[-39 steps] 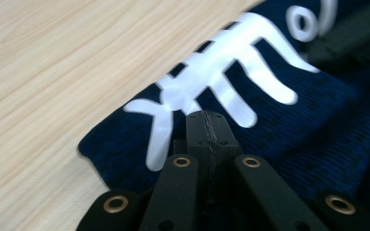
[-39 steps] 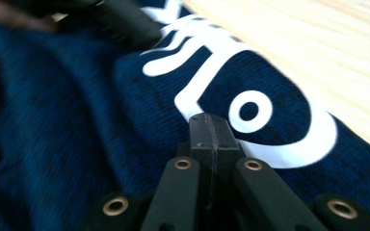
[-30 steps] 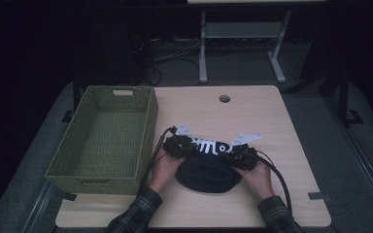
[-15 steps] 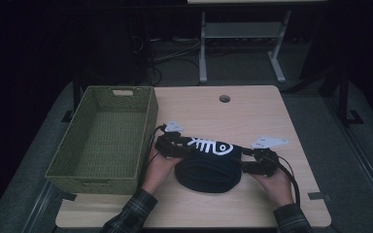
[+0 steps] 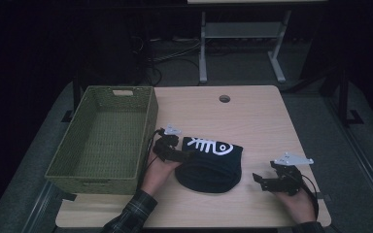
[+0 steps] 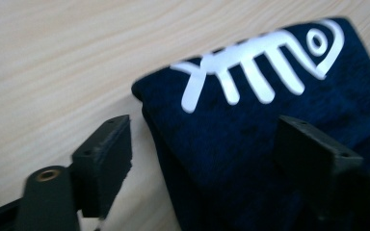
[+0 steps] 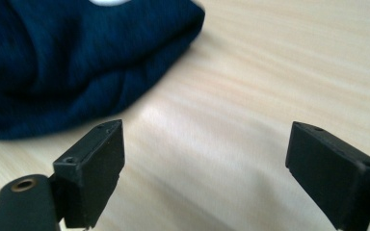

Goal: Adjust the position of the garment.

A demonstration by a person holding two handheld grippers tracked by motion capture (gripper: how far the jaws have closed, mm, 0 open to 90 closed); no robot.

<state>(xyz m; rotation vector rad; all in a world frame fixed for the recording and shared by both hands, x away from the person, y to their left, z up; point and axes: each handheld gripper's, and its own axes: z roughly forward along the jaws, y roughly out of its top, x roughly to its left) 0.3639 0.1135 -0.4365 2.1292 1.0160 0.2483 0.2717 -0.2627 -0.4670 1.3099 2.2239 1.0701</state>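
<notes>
A folded dark-blue garment [image 5: 210, 164] with a white fish-skeleton print lies on the wooden surface [image 5: 252, 121], just beside the right-hand wall of an empty green woven basket [image 5: 102, 141]. The left tool [image 5: 175, 154] hovers at the garment's basket-side edge; in the left gripper view its jaws have just been opening and stand apart, one over bare wood, the other over the cloth [image 6: 270, 144], pressing on nothing. The right tool [image 5: 267, 180] sits well clear of the garment on the side away from the basket; its jaws too have just been opening, with only bare wood between them in the right gripper view, the cloth [image 7: 77, 62] off to one side.

With both tools released, the fold rests on its own weight. The rounded near edge looks loosely stacked, so the layers may slump or spring open. Should the bundle be meant for the basket, a one-sided pinch by the left tool would likely take only the top layer and drag the fold apart. Its lower jaw could also catch the cloth edge and skew the bundle towards the basket wall.
</notes>
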